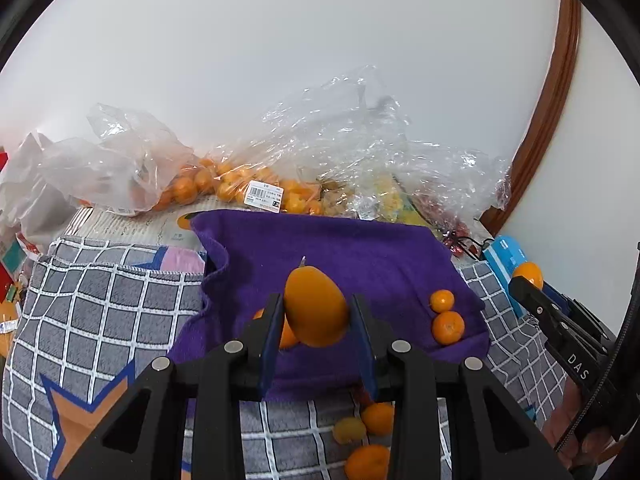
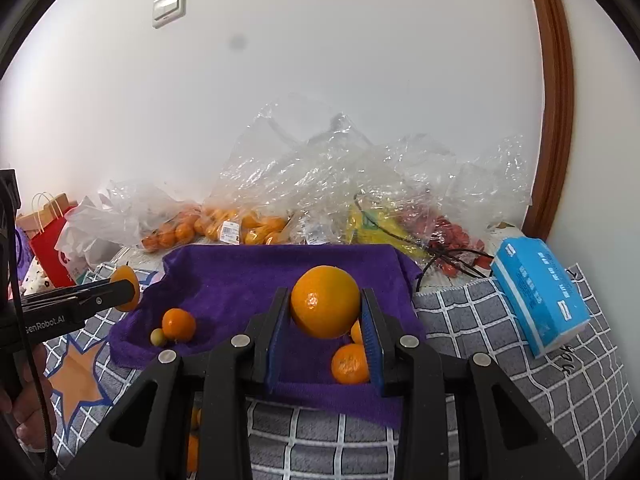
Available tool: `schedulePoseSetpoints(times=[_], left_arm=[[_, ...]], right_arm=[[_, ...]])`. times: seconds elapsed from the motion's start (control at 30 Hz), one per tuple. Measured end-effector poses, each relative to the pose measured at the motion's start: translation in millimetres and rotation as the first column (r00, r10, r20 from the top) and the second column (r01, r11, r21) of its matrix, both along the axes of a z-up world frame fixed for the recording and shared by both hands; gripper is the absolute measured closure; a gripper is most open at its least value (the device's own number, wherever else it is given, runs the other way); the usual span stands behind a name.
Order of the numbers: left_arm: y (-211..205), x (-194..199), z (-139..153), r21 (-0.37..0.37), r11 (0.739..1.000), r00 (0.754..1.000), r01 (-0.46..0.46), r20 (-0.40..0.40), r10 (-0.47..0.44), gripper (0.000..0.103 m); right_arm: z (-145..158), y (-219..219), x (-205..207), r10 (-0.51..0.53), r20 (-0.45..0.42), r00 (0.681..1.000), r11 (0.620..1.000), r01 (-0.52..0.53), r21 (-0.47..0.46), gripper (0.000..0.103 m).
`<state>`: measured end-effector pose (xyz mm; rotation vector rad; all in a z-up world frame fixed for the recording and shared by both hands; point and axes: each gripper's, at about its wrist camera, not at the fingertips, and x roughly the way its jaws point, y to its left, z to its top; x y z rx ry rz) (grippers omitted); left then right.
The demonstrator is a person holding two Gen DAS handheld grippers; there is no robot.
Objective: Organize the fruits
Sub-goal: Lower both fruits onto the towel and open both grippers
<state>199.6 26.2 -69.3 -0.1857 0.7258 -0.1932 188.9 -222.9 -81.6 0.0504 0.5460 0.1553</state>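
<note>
Fingers (image 1: 276, 332) of left gripper (image 1: 316, 330) pinch smooth egg-shaped orange fruit (image 1: 316, 312) above purple towel (image 1: 360, 248); right gripper (image 2: 326, 330) fingers pinch round orange (image 2: 325, 301) over same fleecy towel. Small dimpled tangerines (image 1: 448, 327) lie on towel. Checked grey blanket (image 1: 100, 312) beneath. Behind towel, crinkled clear bags (image 2: 248, 224) hold oranges against white wall.

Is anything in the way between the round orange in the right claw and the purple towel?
Nothing visible blocks it. The right gripper holds the round orange in the air over the purple towel. Two small oranges lie on the towel just below and right of it, so bare cloth further left looks safer.
</note>
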Motion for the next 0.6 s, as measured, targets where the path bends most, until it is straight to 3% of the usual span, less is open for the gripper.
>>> schedulePoseSetpoints(times=[0.3, 0.6], left_arm=[[10, 20, -20, -0.057, 0.998, 0.999, -0.009, -0.033, 0.007, 0.071], [0, 30, -44, -0.091, 0.993, 0.995, 0.069, -0.06, -0.075, 0.071]], right_arm=[[-37, 4, 33, 0.034, -0.086, 0.996, 0.999, -0.033, 0.018, 0.069], [-76, 25, 42, 0.132, -0.192, 0.972, 0.991, -0.131, 0.015, 0.069]])
